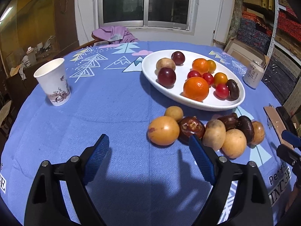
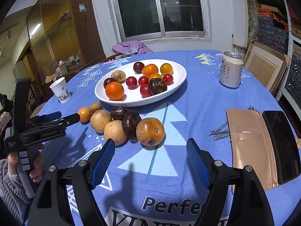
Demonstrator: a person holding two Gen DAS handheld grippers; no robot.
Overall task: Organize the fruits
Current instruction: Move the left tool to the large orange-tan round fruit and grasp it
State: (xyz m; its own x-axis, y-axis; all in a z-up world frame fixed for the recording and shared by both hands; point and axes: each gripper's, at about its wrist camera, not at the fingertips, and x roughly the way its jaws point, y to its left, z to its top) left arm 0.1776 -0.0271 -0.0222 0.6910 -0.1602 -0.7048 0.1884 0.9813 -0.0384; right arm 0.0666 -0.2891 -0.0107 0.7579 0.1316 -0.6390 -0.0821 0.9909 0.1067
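Fruits are split in two groups on a blue printed tablecloth [image 2: 197,98]: some are already in the white oval plate [image 2: 176,83], the rest are clustered loose on the cloth just in front of it. On the plate are seen two oranges, plums, small red and yellow tomatoes, and a dark chestnut-like piece [image 2: 157,86]. The loose pile [image 2: 120,124] is made up of tan round fruits and dark brown ones, touching each other. A drink can [image 2: 231,69] is stood right of the plate, a paper cup [image 1: 53,82] well off to the left, a wallet with a phone [image 2: 263,145] at the right edge. Left gripper [image 1: 148,150] is spread wide, empty, its right finger just beside the pile. Right gripper [image 2: 150,152] is spread, nothing pinched, with the nearest tan fruit [image 2: 150,131] just ahead. A window and shelves are seen behind.
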